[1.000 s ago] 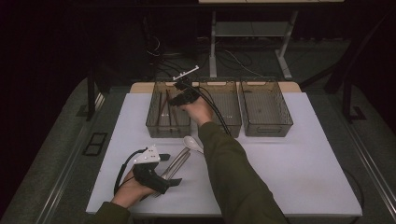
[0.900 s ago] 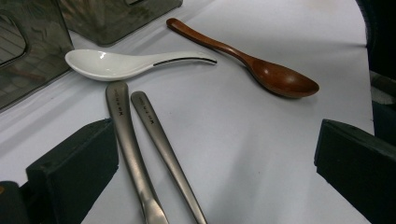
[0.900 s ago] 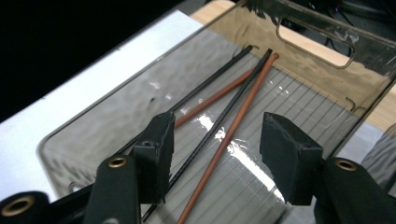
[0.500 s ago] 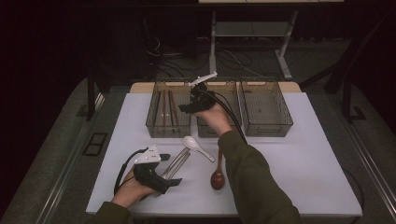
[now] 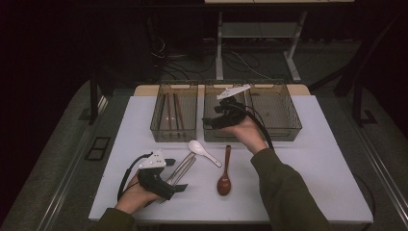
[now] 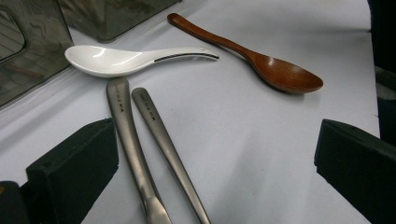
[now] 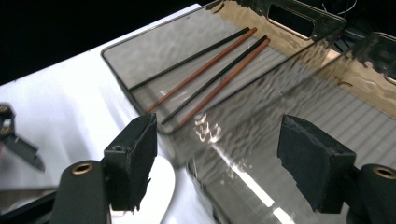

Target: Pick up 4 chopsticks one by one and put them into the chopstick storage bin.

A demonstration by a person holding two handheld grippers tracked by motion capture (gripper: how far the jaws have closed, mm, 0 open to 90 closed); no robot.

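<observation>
While my right tongs [image 5: 211,121] hang over the front wall of the middle bin [image 5: 226,135] with the jaws spread and nothing between them, having just been opening, my left tongs [image 5: 180,175] rest at about seven o'clock on the white table [image 5: 312,159], jaws also spread wide and pinching nothing. The pieces waiting to be sorted lie near the table's middle: two metal handles [image 6: 140,135] running up between my left jaws toward twelve o'clock in the left gripper view, the white soup spoon [image 5: 204,151] just past their tips, and the brown wooden spoon [image 5: 224,169] at about three o'clock from my left tongs. The chopsticks [image 5: 172,111] lie in the left bin [image 5: 159,130], at eleven o'clock from the table's centre.

I judge the risks to be these. The metal handles lie side by side, nearly touching, so closing on one could drag or flick the other. They are thin and flat on the table, and the pads may skate over them. The white spoon's bowl sits close to their ends and could be nudged. My right tongs, low by the bin wall, could knock it on the way back.

Each metal handle carries a small stamped line of lettering near its end, too small to read.
</observation>
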